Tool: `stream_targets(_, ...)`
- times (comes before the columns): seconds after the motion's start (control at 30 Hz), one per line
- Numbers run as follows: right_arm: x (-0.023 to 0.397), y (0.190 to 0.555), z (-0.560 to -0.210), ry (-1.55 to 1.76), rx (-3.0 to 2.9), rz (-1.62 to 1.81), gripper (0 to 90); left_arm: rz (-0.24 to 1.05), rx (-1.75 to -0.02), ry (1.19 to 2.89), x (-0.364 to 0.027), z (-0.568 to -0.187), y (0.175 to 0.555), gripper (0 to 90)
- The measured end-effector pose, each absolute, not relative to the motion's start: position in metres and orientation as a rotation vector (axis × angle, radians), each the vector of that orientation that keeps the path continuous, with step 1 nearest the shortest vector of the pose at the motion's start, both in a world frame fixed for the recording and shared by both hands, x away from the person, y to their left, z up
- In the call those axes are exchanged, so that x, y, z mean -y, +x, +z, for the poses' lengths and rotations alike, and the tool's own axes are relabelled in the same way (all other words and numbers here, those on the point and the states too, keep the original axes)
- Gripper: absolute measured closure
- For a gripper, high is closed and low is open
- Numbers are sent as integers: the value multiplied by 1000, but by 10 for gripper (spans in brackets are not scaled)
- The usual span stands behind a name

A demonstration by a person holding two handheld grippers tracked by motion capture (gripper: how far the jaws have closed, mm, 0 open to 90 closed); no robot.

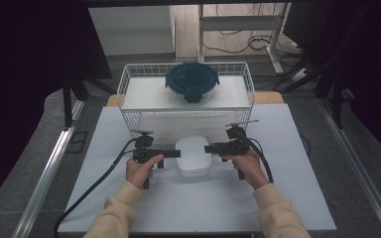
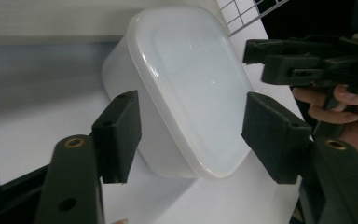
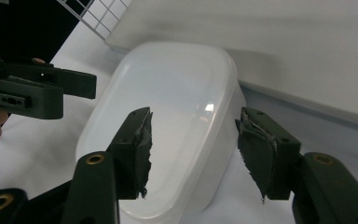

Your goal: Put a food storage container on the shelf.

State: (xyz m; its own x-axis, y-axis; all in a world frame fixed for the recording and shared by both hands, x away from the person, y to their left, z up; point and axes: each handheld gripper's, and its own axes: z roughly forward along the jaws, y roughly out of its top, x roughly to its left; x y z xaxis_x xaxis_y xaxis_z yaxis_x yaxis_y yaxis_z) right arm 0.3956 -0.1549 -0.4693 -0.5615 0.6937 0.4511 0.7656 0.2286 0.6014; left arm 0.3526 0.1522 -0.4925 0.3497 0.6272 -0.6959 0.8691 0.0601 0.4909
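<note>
The white table [image 1: 278, 198] takes up the lower middle of the high view, and on its far part, in the upper centre of the frame, stands a white wire basket [image 1: 129, 84]. In the basket sits one round container with a dark blue lid [image 1: 192, 79], towards the middle of the basket's floor; what it holds cannot be made out.

Just in front of the basket, at the centre of the frame, stands a white lidded box [image 1: 193, 156] on the table. Its lid is on, and what is inside cannot be seen through the milky plastic.

The left gripper [image 1: 174, 153] comes in from the left of the box, level, with its tips at the box's left edge. In the left gripper view the jaws stand fairly wide, one at lower left and one at centre right of the frame, with the box's near end between them; neither pad is seen pressing on the plastic, so the box is not gripped.

The right gripper [image 1: 209, 148] comes in from the right, its tips at the box's right edge. In the right gripper view its jaws are about half open, with the box's near end between them; the left pad overlaps the lid and the right pad stands close beside the box's side wall, but I cannot tell whether either touches.

The two grippers face each other across the box.
</note>
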Motion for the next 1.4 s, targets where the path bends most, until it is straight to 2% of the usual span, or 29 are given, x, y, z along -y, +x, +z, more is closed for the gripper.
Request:
stream_targets(0.27,155,403,-482,-1436,2322,-1220,520,-375,-1361,1625,-149,-501,356,442)
stream_targets(0.4,153,405,-487,-1428,2284,-1201,567,-402,-1374,1619,-148,-504,357,500)
stream_targets(0.57,156,406,-488,-1437,2235,-1195,618,-412,-1404,1632,-148,-507,358,616)
stream_targets(0.83,168,401,-490,-1469,2123,-1205,688,-434,-1405,1593,-148,-509,356,703)
stream_targets(1.17,174,381,-477,-1453,2194,-1265,767,-394,-1340,1593,-147,-497,340,801)
stream_targets(1.4,174,373,-474,-1432,2236,-1297,772,-358,-1328,1614,-146,-494,335,798)
